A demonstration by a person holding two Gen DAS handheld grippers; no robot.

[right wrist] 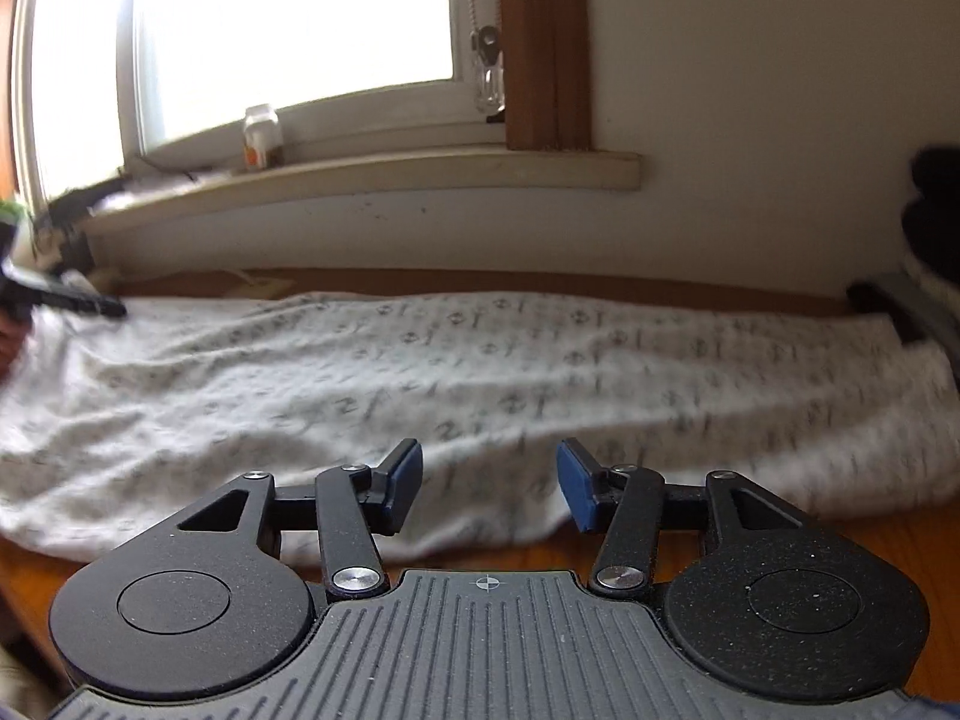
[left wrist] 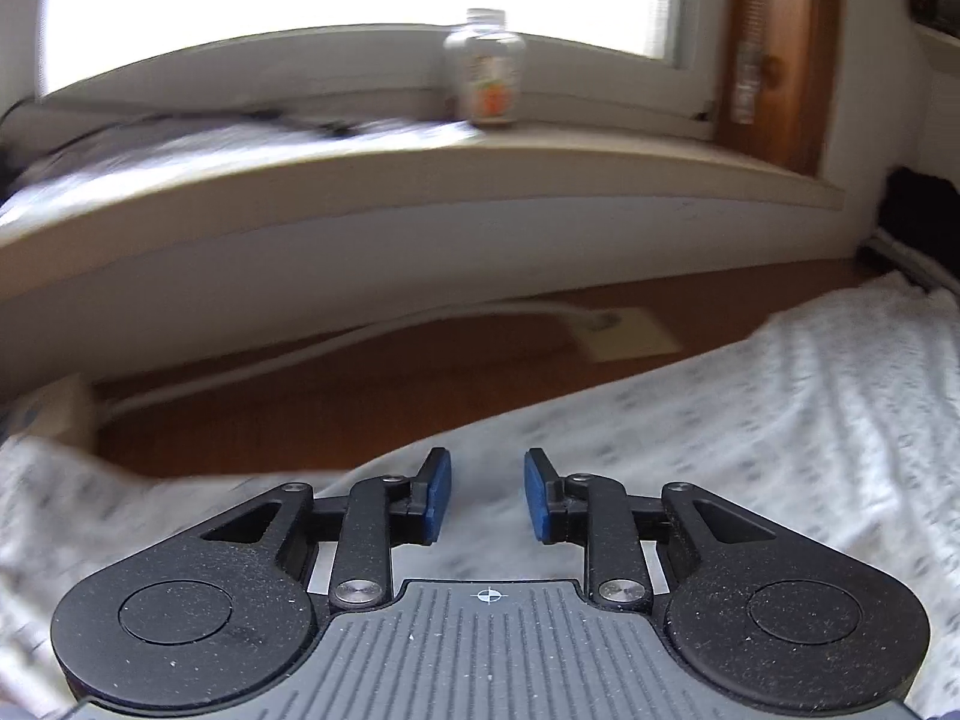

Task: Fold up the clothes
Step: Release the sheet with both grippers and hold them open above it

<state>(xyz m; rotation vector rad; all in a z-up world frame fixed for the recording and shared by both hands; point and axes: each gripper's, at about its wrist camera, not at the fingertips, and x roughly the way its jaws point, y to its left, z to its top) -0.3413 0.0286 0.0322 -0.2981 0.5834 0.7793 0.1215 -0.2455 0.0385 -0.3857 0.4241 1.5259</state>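
Observation:
A white garment with a small grey print (right wrist: 480, 372) lies spread in a long strip across the brown wooden table (right wrist: 840, 546). In the left wrist view the same cloth (left wrist: 750, 408) fills the lower half of the picture. My left gripper (left wrist: 487, 483) hovers over it, open, with nothing between its blue pads. My right gripper (right wrist: 487, 474) stands open at the garment's near edge, also empty. The left gripper (right wrist: 78, 300) shows as a dark shape at the cloth's far left end in the right wrist view.
A window sill (right wrist: 420, 174) runs along the wall behind the table, with a clear jar (left wrist: 485, 69) on it. A pale card (left wrist: 630, 336) lies on the table by the wall. A dark object (right wrist: 936, 222) sits at the far right.

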